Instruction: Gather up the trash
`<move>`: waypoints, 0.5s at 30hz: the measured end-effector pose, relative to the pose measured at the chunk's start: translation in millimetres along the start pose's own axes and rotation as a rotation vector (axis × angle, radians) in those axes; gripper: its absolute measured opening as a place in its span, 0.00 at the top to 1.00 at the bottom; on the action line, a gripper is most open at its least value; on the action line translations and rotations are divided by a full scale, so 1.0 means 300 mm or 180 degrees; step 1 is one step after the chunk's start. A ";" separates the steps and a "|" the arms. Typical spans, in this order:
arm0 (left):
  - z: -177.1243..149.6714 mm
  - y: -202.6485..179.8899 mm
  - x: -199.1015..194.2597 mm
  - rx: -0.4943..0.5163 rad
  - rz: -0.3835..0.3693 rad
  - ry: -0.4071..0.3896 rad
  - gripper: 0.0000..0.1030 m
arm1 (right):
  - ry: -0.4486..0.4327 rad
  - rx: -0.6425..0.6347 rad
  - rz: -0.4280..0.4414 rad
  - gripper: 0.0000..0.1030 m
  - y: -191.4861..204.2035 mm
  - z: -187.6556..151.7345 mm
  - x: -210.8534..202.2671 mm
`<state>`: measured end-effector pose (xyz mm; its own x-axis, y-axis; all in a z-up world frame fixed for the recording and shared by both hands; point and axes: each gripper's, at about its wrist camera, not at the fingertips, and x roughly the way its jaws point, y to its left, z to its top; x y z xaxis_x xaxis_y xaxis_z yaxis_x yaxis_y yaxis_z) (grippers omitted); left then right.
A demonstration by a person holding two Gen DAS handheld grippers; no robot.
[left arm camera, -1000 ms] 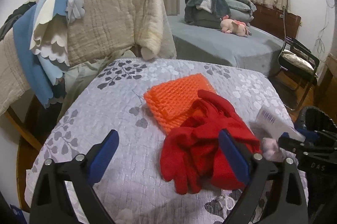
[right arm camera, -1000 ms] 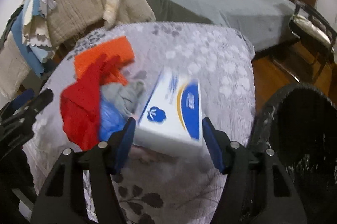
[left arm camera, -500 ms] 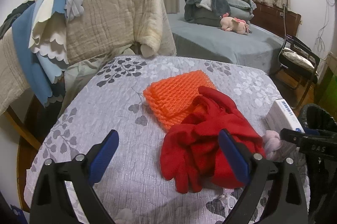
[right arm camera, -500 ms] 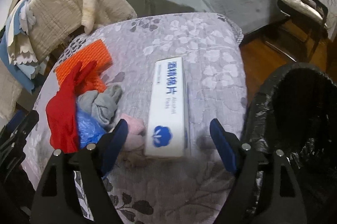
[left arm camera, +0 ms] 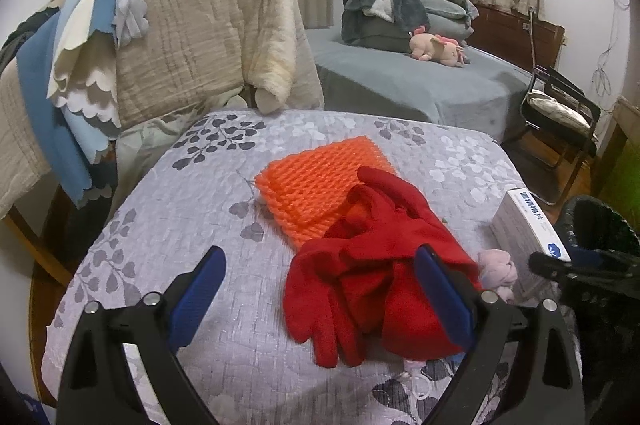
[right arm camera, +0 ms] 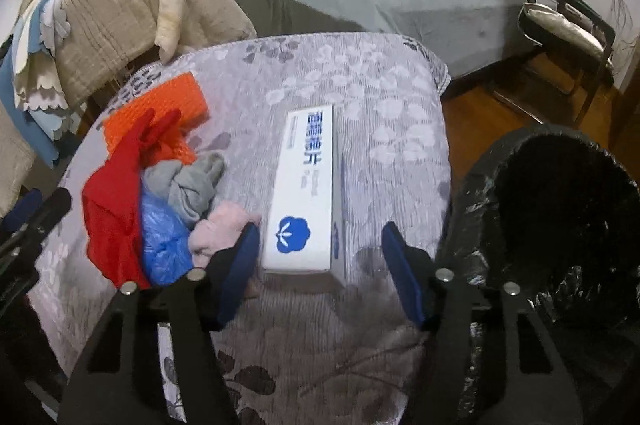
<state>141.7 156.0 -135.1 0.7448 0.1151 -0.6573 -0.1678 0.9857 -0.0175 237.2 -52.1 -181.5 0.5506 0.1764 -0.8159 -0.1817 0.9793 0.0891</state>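
While right tongs (right arm camera: 320,265) close round white box (right arm camera: 306,193), pink rag (right arm camera: 218,229) beside, bin (right arm camera: 560,225) nr.

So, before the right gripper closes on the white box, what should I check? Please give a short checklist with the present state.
1. White box lies between the right gripper fingers: ok.
2. Jaws are closing, pads not yet pressing the box: ok.
3. Pink cloth beside the left-side finger could get pinched: not ok.
4. Trash bin open, close on the right: ok.
5. Left gripper open, holding nothing, apart from the box: ok.
6. Whether the box is empty: cannot tell.
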 end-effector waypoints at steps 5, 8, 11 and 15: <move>0.002 -0.016 -0.006 0.0024 -0.0029 -0.0015 0.10 | -0.0017 -0.0006 -0.0066 0.58 0.001 0.010 0.045; 0.007 -0.028 -0.009 0.0043 -0.0053 -0.0029 0.12 | 0.0019 -0.0065 -0.0031 0.71 0.001 0.011 0.065; 0.013 -0.044 -0.016 0.0052 -0.0098 -0.0044 0.15 | -0.0039 -0.0018 0.0034 0.72 -0.012 0.010 0.045; 0.021 -0.081 -0.030 0.0083 -0.0192 -0.0075 0.23 | -0.0196 -0.0065 0.0010 0.72 -0.025 0.012 -0.023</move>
<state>143.1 131.6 -124.1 0.7681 0.0580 -0.6378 -0.1055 0.9937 -0.0368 237.9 -60.2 -174.4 0.5989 0.1860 -0.7789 -0.1997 0.9766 0.0796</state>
